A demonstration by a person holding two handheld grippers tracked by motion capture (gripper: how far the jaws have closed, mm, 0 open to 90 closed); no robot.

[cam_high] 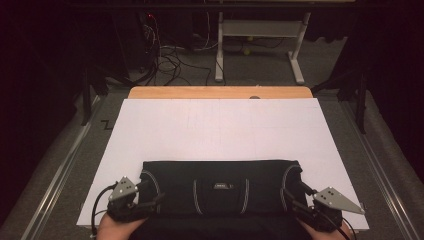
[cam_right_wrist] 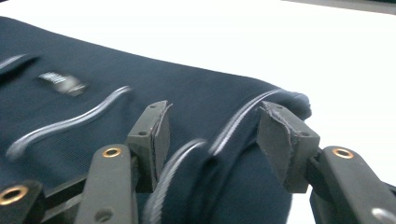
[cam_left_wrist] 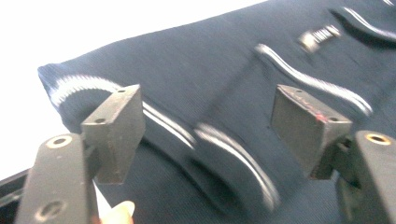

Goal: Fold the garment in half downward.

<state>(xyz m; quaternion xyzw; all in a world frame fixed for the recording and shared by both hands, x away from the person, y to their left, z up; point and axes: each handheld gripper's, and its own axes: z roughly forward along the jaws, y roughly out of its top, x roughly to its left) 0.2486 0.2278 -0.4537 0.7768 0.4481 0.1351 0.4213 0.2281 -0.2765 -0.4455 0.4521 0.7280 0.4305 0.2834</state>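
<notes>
A dark navy garment [cam_high: 220,187] with thin white curved seams and a small label [cam_high: 220,186] lies folded flat at the near edge of the white board [cam_high: 220,130]. My left gripper [cam_high: 150,197] is at the garment's left end. In the left gripper view its jaws [cam_left_wrist: 210,126] stand wide apart over the cloth [cam_left_wrist: 205,74], the pads clear of it. My right gripper [cam_high: 296,197] is at the garment's right end. In the right gripper view a raised fold of cloth [cam_right_wrist: 201,158] lies between its jaws [cam_right_wrist: 219,140], and the pads do not press on it.
The white board rests on a wooden tabletop [cam_high: 220,92] whose far edge shows beyond it. Metal rails run along both sides. Past the table stand a white desk frame [cam_high: 260,45] and a tangle of cables [cam_high: 170,60] on the floor.
</notes>
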